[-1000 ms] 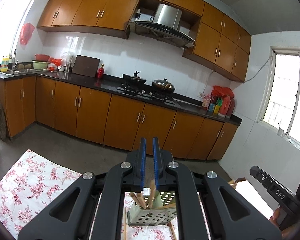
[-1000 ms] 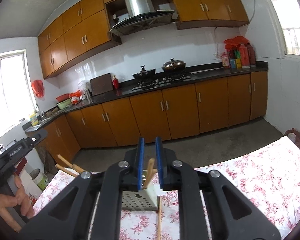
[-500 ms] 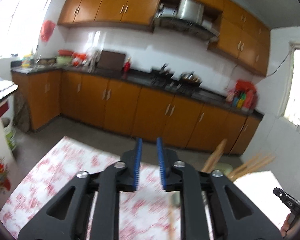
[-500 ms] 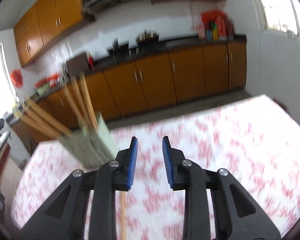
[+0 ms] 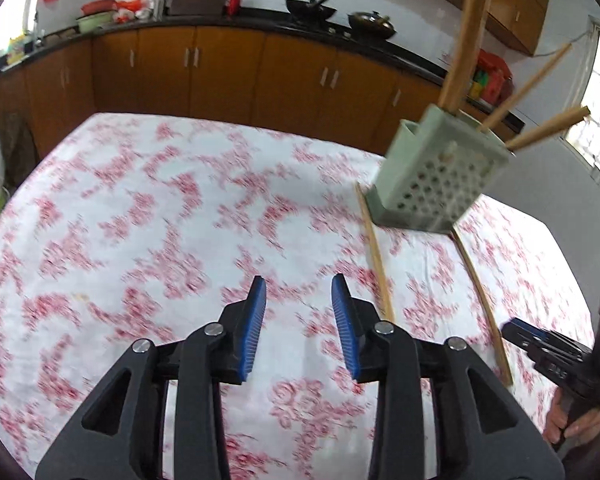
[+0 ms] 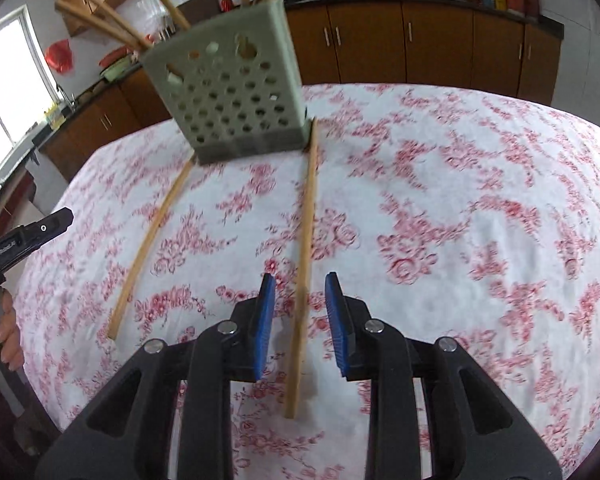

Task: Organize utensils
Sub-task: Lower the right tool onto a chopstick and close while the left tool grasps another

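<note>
A pale green perforated utensil holder (image 5: 436, 176) (image 6: 236, 92) stands on the floral tablecloth with several wooden chopsticks upright in it. Two more chopsticks lie on the cloth in front of it. My left gripper (image 5: 299, 280) hovers over bare cloth with its jaws opening and nothing between them; the nearer chopstick (image 5: 374, 256) lies just right of it, the other chopstick (image 5: 484, 304) further right. My right gripper (image 6: 300, 278) is open, and one lying chopstick (image 6: 308, 216) runs between its pads without touching them. The second chopstick (image 6: 152, 248) lies to its left.
The cloth-covered table (image 5: 120, 208) ends before orange kitchen cabinets (image 5: 228, 68) and a dark counter with woks (image 5: 312, 10). The other gripper and a hand (image 5: 568, 428) show at the right edge of the left view, and at the left edge (image 6: 24, 236) of the right view.
Both grippers have dropped and tipped down from facing the kitchen wall to facing the table. Their jaws went from nearly shut to apart. A lying chopstick now sits between the right pads.
</note>
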Demonstrator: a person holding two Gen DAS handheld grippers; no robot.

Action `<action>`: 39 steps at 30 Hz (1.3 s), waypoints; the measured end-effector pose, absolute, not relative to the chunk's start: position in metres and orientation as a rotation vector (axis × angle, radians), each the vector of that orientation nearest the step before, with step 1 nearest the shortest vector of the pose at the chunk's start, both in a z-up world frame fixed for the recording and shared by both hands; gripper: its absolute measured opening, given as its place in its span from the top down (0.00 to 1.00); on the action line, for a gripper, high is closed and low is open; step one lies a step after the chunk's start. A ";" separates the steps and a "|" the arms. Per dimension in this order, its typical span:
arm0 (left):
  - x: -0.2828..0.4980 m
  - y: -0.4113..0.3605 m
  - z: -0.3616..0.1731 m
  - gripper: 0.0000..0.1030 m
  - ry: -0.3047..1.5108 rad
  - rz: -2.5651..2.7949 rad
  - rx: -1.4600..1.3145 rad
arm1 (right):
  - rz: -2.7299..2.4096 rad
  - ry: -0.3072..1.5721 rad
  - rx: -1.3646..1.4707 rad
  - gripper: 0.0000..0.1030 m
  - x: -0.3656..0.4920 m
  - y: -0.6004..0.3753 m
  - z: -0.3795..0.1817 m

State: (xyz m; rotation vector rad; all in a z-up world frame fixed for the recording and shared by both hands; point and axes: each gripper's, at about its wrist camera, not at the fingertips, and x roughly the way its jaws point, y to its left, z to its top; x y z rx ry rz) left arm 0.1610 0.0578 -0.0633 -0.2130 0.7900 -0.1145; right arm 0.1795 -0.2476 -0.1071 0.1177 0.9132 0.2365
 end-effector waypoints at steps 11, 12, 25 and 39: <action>0.161 0.019 -0.072 0.60 0.826 -0.239 -0.174 | 0.116 0.902 0.100 0.92 0.191 -0.264 -0.112; 0.161 0.015 -0.073 0.60 0.833 -0.248 -0.170 | 0.087 0.901 0.115 0.92 0.194 -0.271 -0.112; 0.166 -0.032 -0.094 0.62 0.911 -0.253 -0.035 | -0.115 0.893 0.265 0.92 0.198 -0.341 -0.114; 0.191 0.008 -0.098 0.93 0.903 -0.047 -0.034 | -0.012 0.895 0.178 0.92 0.207 -0.307 -0.113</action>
